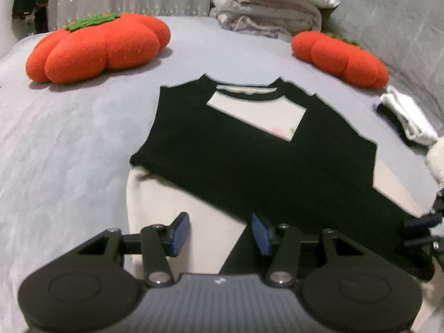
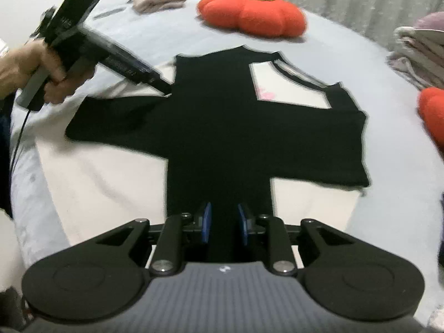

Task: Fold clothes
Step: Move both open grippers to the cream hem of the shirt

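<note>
Nearest the lens, the left gripper [image 1: 220, 234] is hovering low over the bed [image 1: 69, 138], its blue-padded fingers [image 1: 181, 233] standing moderately apart with nothing pinched between them; below the gap are the cream body and a black sleeve of the shirt [image 1: 249, 152]. Whether the tips are brushing the cloth, I cannot tell.

Over on the right wrist view, the right gripper [image 2: 224, 223] is sitting at the near end of a black sleeve, its fingers [image 2: 206, 222] narrow, with black cloth showing in the slim gap. Whether the pads are actually pressing on it cannot be made out. In that same view a hand [image 2: 41, 69] is holding the left gripper by its handle, its tip reaching down at the shirt's edge.

The shirt is lying flat in the middle of the bed, cream body, black collar, both black sleeves folded across the chest so they are crossing each other.

Counting now: one shirt spread out, two orange pumpkin-shaped cushions [image 1: 97, 47] [image 1: 341, 58] flanking it near the far side, one stack of folded laundry [image 1: 272, 5] behind them, and one white bundle [image 1: 408, 119] lying by the bed's right edge. A pinkish folded piece [image 2: 158, 0] is resting at the far left in the right view.
</note>
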`<move>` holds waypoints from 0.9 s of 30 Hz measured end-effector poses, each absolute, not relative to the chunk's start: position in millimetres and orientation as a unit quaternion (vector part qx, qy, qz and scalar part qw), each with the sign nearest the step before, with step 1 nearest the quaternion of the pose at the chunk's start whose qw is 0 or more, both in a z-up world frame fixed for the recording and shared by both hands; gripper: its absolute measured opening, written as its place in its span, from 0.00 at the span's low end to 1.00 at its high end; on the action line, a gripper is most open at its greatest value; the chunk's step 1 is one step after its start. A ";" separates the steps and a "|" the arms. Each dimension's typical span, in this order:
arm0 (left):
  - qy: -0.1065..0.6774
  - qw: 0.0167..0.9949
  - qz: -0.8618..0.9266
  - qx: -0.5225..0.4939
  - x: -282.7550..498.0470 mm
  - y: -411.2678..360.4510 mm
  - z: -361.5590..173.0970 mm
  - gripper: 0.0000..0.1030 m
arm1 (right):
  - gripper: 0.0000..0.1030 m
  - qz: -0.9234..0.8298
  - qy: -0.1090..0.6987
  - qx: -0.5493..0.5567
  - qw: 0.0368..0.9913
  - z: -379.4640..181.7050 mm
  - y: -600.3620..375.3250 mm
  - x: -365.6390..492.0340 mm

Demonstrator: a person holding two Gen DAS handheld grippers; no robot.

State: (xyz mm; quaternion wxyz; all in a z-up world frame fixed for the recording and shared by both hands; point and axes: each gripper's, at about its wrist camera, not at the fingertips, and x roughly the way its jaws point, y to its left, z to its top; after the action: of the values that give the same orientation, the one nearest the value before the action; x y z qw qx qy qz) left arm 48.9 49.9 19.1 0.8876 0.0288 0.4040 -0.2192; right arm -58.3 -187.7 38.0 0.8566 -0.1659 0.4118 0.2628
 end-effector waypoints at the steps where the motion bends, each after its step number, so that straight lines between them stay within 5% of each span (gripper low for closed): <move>1: 0.405 0.887 -0.217 0.033 48.7 50.1 17.5 0.50 | 0.23 0.270 0.419 -0.175 0.849 33.8 -184.1 -59.3; 8: 0.412 0.886 -0.209 0.031 47.0 58.4 18.8 0.50 | 0.20 0.238 0.431 -0.195 0.848 32.6 -204.8 -57.2; 14: 0.409 0.888 -0.206 0.035 43.3 64.6 17.4 0.50 | 0.32 0.211 0.453 -0.172 0.849 28.3 -228.1 -55.3; 27: 0.384 0.896 -0.211 0.075 17.4 72.2 12.6 0.51 | 0.34 0.180 0.453 -0.140 0.861 23.6 -237.4 -81.5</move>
State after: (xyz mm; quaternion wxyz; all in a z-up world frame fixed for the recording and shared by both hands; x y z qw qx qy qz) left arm 17.4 72.2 12.6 0.8955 0.0748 0.3844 -0.2113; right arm -81.5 -237.4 23.6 0.8614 -0.1404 0.4535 0.1804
